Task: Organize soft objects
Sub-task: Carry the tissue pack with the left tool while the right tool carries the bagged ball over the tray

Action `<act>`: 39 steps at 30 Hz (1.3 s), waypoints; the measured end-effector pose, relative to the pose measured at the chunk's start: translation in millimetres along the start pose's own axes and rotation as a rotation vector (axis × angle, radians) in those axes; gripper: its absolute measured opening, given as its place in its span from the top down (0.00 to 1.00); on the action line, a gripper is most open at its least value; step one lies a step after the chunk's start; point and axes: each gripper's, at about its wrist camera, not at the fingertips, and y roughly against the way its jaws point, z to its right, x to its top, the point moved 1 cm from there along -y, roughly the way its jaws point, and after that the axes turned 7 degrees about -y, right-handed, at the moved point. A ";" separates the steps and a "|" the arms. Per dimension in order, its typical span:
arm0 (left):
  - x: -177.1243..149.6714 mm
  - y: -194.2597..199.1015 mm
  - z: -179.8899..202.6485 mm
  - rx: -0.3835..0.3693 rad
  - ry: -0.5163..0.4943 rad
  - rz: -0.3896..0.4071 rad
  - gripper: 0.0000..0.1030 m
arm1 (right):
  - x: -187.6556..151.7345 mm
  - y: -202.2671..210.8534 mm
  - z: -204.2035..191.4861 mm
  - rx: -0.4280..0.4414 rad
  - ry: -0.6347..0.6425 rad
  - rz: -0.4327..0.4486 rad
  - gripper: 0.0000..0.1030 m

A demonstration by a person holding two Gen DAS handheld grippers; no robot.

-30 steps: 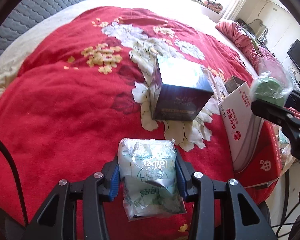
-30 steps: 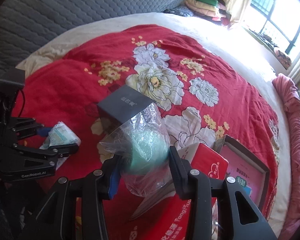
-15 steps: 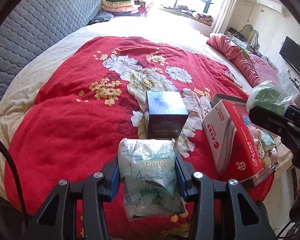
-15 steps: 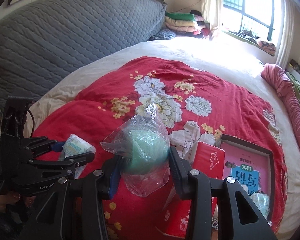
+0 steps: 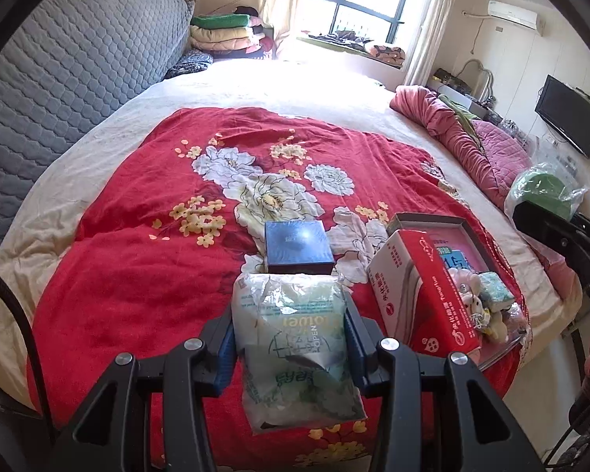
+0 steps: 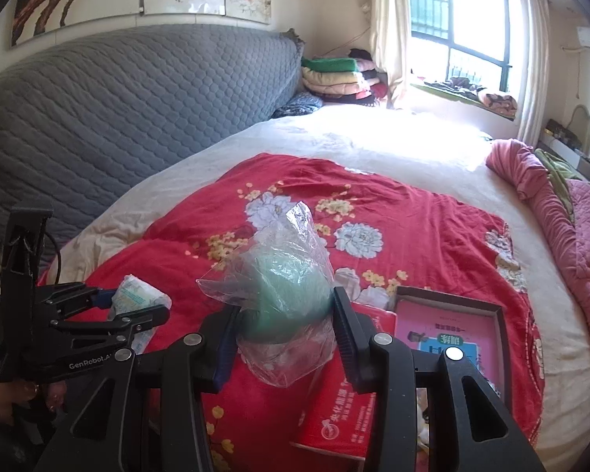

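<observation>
My left gripper [image 5: 289, 330] is shut on a white and green pack of towels [image 5: 295, 338], held above the near edge of the red floral blanket [image 5: 137, 267]. It also shows in the right wrist view [image 6: 137, 306]. My right gripper [image 6: 285, 322] is shut on a green soft ball in a clear plastic bag [image 6: 283, 291], held over the red carton [image 6: 334, 413]. The bagged ball also shows at the right of the left wrist view [image 5: 542, 192].
A dark blue box [image 5: 297, 247] lies on the blanket. A red carton [image 5: 421, 295] stands beside an open pink-lined tray [image 5: 452, 228] holding small plush toys [image 5: 476, 306]. A grey quilted headboard [image 6: 118, 118] is at left, a pink quilt [image 5: 472, 145] at right.
Both grippers have risen and drawn back from the bed, each still holding its object. The boxes look smaller and more of the room shows.
</observation>
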 end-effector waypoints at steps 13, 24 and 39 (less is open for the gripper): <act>53.3 25.7 87.5 -0.091 -0.135 0.089 0.55 | -5.4 81.1 90.3 -0.142 -0.132 0.124 0.56; 59.4 4.0 172.4 -0.193 -0.263 0.057 0.55 | -31.6 114.8 148.5 -0.223 -0.234 0.151 0.56; 17.7 -91.3 263.8 -0.299 -0.386 -0.133 0.55 | -97.4 68.9 203.0 -0.285 -0.286 -0.007 0.56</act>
